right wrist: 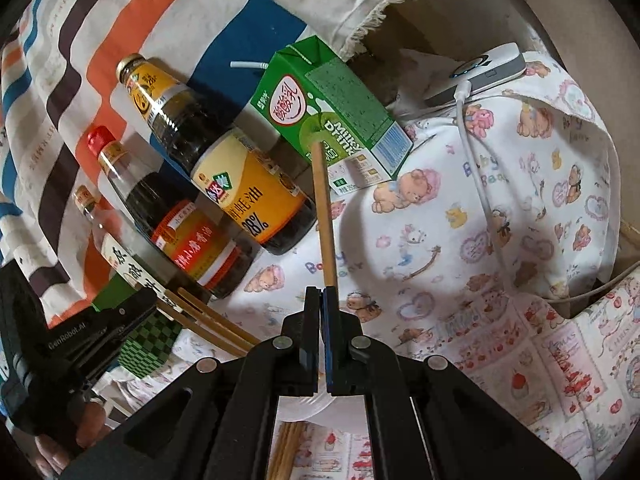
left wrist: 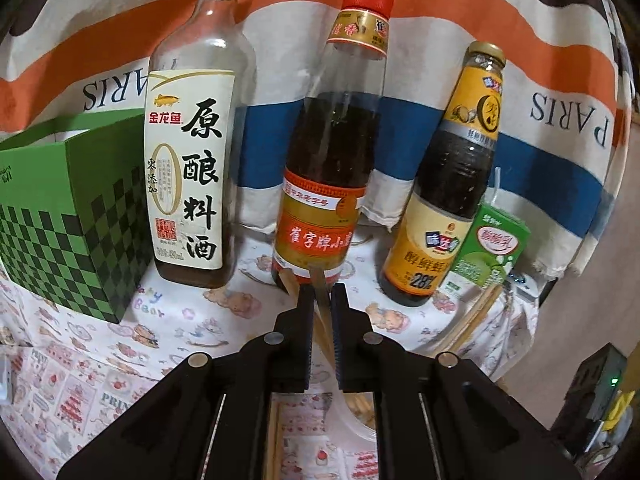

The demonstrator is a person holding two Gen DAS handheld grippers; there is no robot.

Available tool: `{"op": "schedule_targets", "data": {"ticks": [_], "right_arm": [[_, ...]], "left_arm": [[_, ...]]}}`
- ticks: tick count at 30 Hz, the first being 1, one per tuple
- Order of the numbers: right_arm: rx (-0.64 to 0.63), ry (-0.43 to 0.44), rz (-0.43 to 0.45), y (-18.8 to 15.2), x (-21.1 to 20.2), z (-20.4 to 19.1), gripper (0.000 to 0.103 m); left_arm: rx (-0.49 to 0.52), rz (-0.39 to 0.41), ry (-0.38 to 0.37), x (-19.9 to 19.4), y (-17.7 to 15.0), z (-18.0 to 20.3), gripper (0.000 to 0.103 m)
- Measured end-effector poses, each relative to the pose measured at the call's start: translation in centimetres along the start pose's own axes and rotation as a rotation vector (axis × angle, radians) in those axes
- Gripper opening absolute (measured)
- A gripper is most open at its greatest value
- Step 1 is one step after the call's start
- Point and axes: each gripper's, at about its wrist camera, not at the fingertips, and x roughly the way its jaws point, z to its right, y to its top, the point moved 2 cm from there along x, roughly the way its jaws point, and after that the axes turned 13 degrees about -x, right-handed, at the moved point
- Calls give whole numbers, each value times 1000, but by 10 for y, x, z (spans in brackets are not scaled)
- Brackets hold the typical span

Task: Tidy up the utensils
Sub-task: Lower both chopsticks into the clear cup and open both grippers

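- The right gripper [right wrist: 322, 289] has its jaws clamped tight on a single wooden chopstick [right wrist: 324, 208]. The stick runs straight out ahead of the jaws along their line, its far tip up against the green milk carton [right wrist: 332, 120], which stands near the table's far edge.
- The left gripper [left wrist: 322, 286] is clenched on a pair of chopsticks [left wrist: 320, 304]. They pass slantwise between the jaws, with the tips poking out in front toward the base of the red-capped bottle [left wrist: 332, 152] and the rest trailing back under the gripper.
- All the sticks are thin, straight, light tan wood.
- The table [right wrist: 460, 260] has a soft cartoon-bear cloth with wrinkles.
- Three glass bottles stand in a row along the back; the white-label bottle [left wrist: 192, 168] sits beside a green checkered box [left wrist: 72, 224], and the yellow-label bottle [left wrist: 444, 200] is next to the carton.
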Motion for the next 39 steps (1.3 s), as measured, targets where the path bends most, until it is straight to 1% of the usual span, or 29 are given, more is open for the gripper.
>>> {"op": "schedule_targets", "data": {"ticks": [3,7,9,10,11,12,13,14,15,16,17,19,21,22,24,26,28,31,33,36,39], "right_arm": [[10,-13,0,-1,0,0,2],[0,-17,-9,-2,0,0,3],[-5,-23,-11,-2,0,-1,8],[-7,-24,-13,-2,-1,-1,10],[-6,-18,-14,-1,-2,-1,12],[-2,-13,-14,-1,-2,-1,14],[1,-12,-13,-1,-4,-1,16],[3,-12,-8,0,-6,0,18],[1,-16,3,1,-10,-1,22],[-6,-20,12,2,-13,-2,23],[-14,-24,19,3,-16,-3,26],[-37,-26,35,5,-23,-10,27],[-51,-11,35,7,-30,-15,29],[-60,0,36,9,-34,-19,31],[-107,-1,44,11,-42,-30,41],[-146,-8,54,9,-48,-42,45],[-163,19,36,5,-47,-52,45],[-176,58,1,-3,-43,-66,45],[-214,56,-9,-7,-42,-76,45],[-250,60,-24,-13,-40,-87,46],[-293,41,-71,-17,-37,-100,46]], "left_arm": [[17,7,1,4,0,-3,9],[52,5,29,7,2,-8,12],[72,19,31,3,3,-8,14],[80,31,34,1,4,-8,21],[87,46,37,-3,6,-8,26],[89,61,37,-8,9,-9,34],[89,79,33,-13,12,-9,38],[90,94,27,-20,14,-10,40],[93,106,23,-25,16,-11,45],[100,118,25,-31,17,-12,52],[109,131,31,-37,19,-13,56],[120,151,47,-48,21,-18,70],[119,161,45,-60,21,-28,76],[116,163,41,-65,20,-32,78],[105,164,31,-76,17,-42,81],[98,169,32,-85,14,-53,84],[108,179,29,-93,9,-62,91],[97,207,44,-104,4,-80,96],[83,205,61,-108,2,-91,98],[59,196,69,-111,-2,-107,102],[66,174,102,-109,-9,-118,102]]}}
